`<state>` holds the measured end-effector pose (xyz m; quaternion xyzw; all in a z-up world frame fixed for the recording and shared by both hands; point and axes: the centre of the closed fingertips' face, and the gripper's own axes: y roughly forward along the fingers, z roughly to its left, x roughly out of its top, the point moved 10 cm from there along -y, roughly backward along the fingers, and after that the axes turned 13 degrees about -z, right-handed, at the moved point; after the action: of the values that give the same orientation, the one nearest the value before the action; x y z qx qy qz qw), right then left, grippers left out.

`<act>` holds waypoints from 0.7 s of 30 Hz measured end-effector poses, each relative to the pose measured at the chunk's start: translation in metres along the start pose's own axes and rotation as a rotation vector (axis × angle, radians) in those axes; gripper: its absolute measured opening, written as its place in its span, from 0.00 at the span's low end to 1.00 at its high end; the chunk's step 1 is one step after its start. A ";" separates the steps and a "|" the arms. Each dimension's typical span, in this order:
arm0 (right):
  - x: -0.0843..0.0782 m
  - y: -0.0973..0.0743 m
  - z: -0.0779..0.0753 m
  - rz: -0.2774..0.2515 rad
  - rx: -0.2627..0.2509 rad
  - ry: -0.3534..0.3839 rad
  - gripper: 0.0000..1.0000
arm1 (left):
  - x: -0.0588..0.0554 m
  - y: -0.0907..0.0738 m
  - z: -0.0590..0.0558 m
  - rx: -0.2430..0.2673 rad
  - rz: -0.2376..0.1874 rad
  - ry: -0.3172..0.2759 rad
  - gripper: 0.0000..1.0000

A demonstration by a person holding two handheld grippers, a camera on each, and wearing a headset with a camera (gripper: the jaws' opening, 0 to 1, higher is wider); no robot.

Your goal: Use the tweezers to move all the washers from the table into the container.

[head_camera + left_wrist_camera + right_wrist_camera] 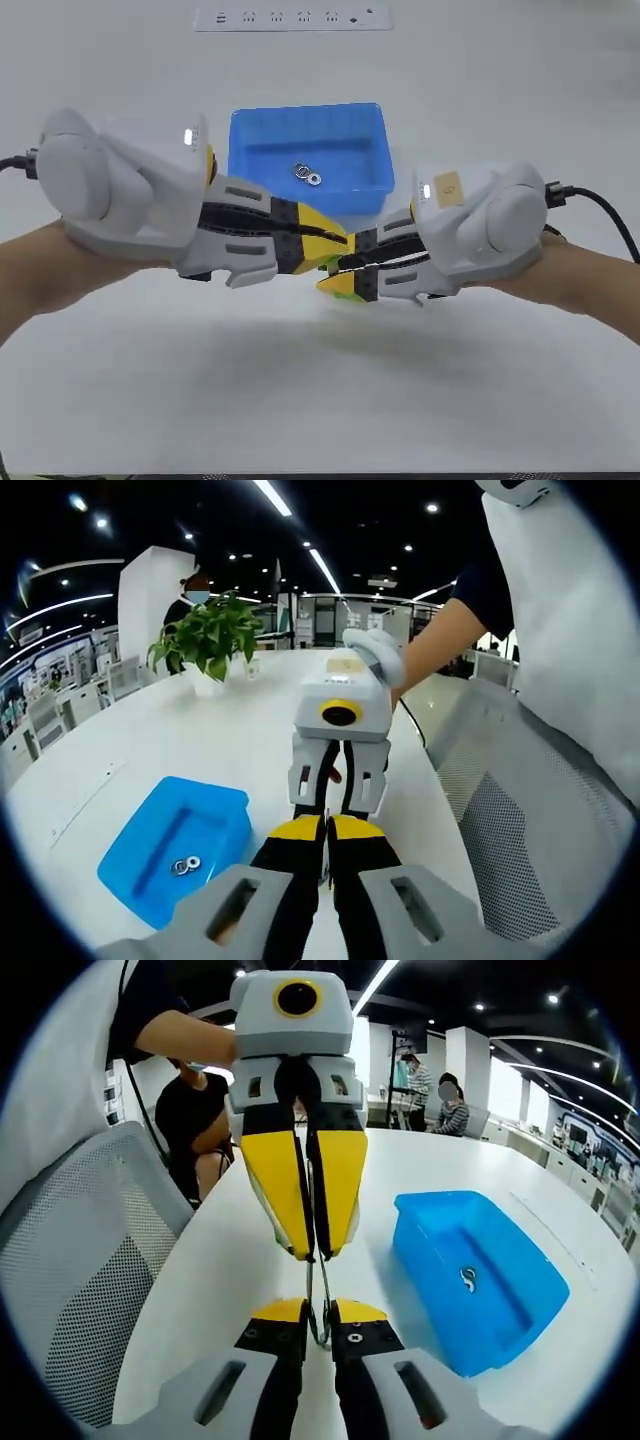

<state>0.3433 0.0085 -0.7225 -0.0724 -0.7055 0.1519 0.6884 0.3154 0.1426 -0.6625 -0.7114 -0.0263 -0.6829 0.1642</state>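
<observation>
Washers [308, 175] in blue container [240, 150] — tweezers [311, 1282] in both jaws

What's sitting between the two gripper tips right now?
The tweezers, thin metal, bridging the left gripper and right gripper, in the right gripper view.

Count: one blue rectangular plastic container [240, 150] far centre, two small round metal washers [314, 179] inside it, one thin metal tweezers [318, 1312], two white-and-yellow grippers near, left gripper [336, 240] and right gripper [334, 283], one white power strip [292, 18] far.
</observation>
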 end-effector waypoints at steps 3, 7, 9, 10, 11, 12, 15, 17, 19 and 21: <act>0.000 -0.001 0.001 -0.002 -0.002 -0.002 0.10 | 0.000 0.001 -0.001 -0.004 -0.005 -0.015 0.05; 0.000 -0.001 0.003 0.004 -0.009 -0.024 0.10 | 0.000 0.001 -0.001 0.000 0.003 -0.019 0.06; 0.000 -0.001 0.003 0.003 -0.011 -0.025 0.09 | 0.001 0.002 -0.002 0.009 0.011 -0.020 0.06; 0.001 -0.001 0.003 -0.001 -0.014 -0.026 0.09 | 0.001 0.001 -0.003 0.012 0.020 -0.015 0.07; 0.003 -0.001 0.004 -0.010 -0.022 -0.023 0.09 | 0.000 0.001 -0.004 0.012 0.028 -0.014 0.10; 0.004 -0.001 0.004 -0.017 -0.024 -0.019 0.09 | 0.000 0.001 -0.005 0.007 0.034 -0.015 0.12; 0.008 -0.001 0.005 -0.012 -0.027 -0.027 0.09 | 0.003 -0.002 -0.008 0.014 0.021 -0.014 0.14; 0.010 -0.001 0.006 -0.016 -0.029 -0.022 0.09 | 0.006 -0.003 -0.008 0.026 0.012 -0.011 0.16; 0.013 -0.003 0.008 -0.015 -0.031 -0.021 0.09 | 0.010 -0.007 -0.009 0.042 -0.002 -0.013 0.19; 0.017 -0.004 0.009 -0.016 -0.033 -0.020 0.09 | 0.012 -0.011 -0.011 0.062 -0.011 -0.010 0.22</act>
<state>0.3342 0.0089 -0.7046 -0.0768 -0.7152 0.1356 0.6813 0.3029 0.1481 -0.6481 -0.7093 -0.0523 -0.6790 0.1821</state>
